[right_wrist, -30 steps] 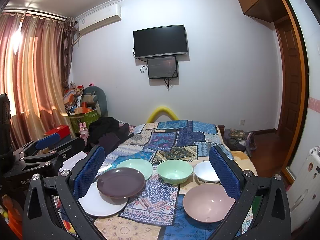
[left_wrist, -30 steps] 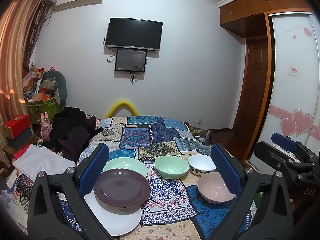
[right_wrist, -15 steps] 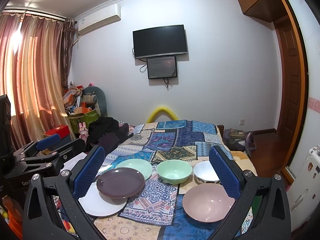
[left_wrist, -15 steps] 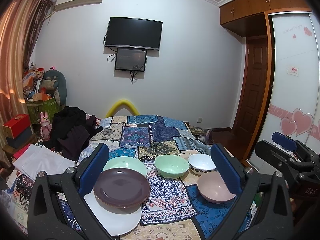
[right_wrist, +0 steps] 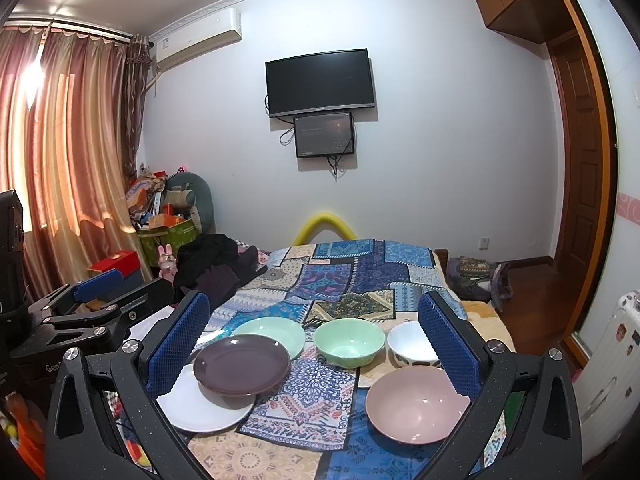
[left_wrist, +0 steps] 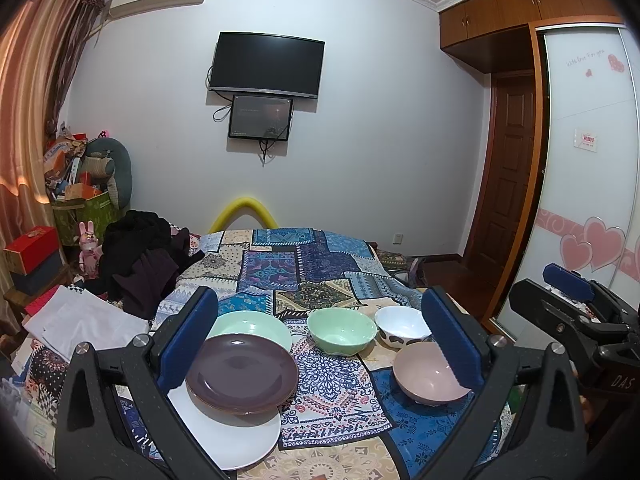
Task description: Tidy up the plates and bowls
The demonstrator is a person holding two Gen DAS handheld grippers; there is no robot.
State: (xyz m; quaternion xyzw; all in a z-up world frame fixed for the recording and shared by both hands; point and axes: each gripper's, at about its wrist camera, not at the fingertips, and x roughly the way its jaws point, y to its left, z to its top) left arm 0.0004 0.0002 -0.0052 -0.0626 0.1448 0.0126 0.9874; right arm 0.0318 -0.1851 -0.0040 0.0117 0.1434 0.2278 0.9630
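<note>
While both grippers hang with jaws spread and empty, I note the brown plate [right_wrist: 242, 365] overlapping the white plate [right_wrist: 200, 410] on the bed; a careless nudge could slide it off.

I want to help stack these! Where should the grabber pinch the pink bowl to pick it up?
Probably the pink bowl is best pinched on its thin rim, one finger inside and one outside. It sits upright and apart from the other dishes, nearest the right gripper, whose jaws are open. Coming down on the near right edge looks simplest.
</note>
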